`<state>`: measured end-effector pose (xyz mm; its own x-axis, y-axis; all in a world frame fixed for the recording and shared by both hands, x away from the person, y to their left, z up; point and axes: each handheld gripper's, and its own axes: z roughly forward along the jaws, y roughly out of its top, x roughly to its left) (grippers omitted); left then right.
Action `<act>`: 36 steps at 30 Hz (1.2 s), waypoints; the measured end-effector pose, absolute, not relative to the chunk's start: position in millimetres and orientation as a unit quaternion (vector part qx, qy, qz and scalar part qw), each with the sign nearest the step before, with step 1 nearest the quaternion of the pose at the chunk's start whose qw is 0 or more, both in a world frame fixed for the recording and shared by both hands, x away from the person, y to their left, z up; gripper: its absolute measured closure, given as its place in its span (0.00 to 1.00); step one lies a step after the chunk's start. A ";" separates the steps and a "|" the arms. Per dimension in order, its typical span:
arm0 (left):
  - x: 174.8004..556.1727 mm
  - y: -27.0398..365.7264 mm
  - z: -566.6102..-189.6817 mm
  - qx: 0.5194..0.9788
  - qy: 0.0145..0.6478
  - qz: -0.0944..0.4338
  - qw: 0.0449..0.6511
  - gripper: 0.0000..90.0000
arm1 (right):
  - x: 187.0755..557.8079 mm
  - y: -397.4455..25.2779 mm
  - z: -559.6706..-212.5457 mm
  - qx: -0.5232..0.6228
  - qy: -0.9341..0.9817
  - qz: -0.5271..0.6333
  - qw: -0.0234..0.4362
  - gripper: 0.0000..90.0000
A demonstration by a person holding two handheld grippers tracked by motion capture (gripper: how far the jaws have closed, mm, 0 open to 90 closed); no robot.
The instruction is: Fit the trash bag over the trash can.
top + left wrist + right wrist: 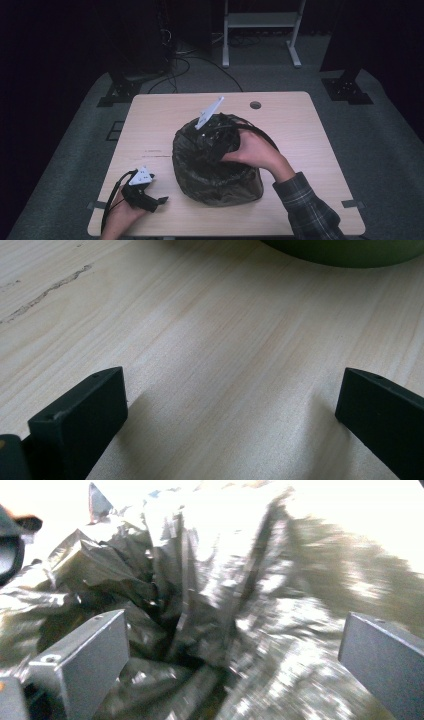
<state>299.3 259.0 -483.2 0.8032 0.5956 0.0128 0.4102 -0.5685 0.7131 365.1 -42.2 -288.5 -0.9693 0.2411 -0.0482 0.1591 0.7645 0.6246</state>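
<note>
Bin liner work is in hand here: a dark, round bin (218,172) lined with a crinkled black plastic bag (210,170) stands near the middle of a pale wooden surface (300,130), a little toward the person's side. Going left to right in the high view, the left tongs (159,201) rest low at the near left corner of the surface, held in the person's left hand (120,212), well apart from the bin and carrying nothing. In the left gripper view their two black jaws stand spread wide over bare wood grain, with the green curved foot of the bin (345,252) just visible at the top edge; they seem parked there to stay clear while the other hand works. At the centre, the bag bunches loosely over the bin's rim. To the right, the person's right hand (255,152), in a plaid sleeve (307,205), reaches over the bin's far side and pushes the right tongs (220,137) down into its mouth, their grey three-cornered plate (209,113) tilted up. In the right gripper view the jaws are spread apart with shiny, folded plastic (200,590) between and beyond them, blurred; they pinch nothing yet, and look placed to seize or press down a fold of the liner.
</note>
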 end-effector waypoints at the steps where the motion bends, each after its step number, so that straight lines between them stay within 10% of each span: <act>1: 299.2 259.0 -483.2 0.876 0.287 0.127 0.365 0.00 | 365.5 -47.5 -285.3 0.109 0.935 0.332 0.064 0.00; 36: 299.1 259.0 -483.2 0.876 0.288 0.127 0.365 0.00 | 336.9 -209.5 -270.6 0.207 0.867 0.438 0.120 0.00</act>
<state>299.1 259.0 -483.2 0.8021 0.5971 0.0128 0.4112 -0.5677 0.7132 336.9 -209.5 -270.6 -0.8853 0.4643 -0.0264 0.2543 0.5309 0.8084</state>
